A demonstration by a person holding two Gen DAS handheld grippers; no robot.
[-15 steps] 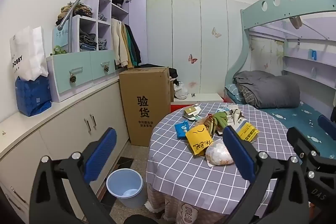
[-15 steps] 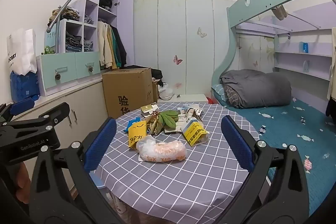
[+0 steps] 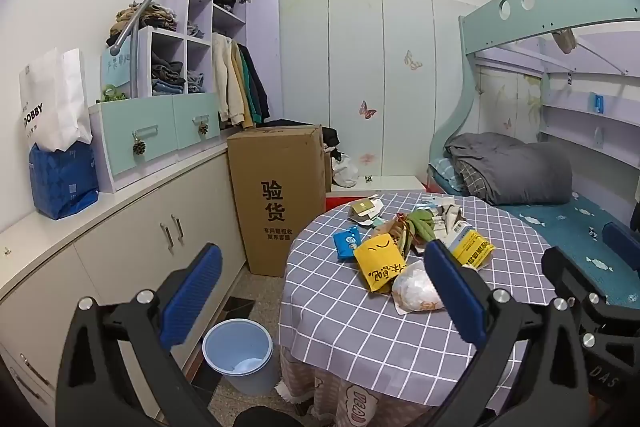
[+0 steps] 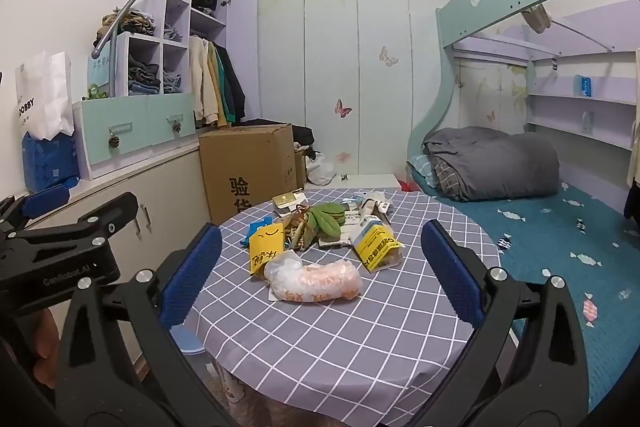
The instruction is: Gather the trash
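Left claw (image 3: 320, 287): spread wide, empty, held over the near-left table edge.
Right claw (image 4: 320, 273): spread wide, empty, level with the table.
Clear plastic bag (image 4: 314, 281): between the right claw's pads, untouched; just beside the left claw's right pad.
Trash pile (image 4: 320, 227): beyond the bag, mid-table (image 4: 340, 347).
Blue bin (image 3: 238, 355): on the floor, left of the table.

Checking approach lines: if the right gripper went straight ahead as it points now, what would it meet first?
Probably the clear plastic bag, the nearest piece of trash on the checked tablecloth. The right gripper is open, holding nothing; depth is uncertain.
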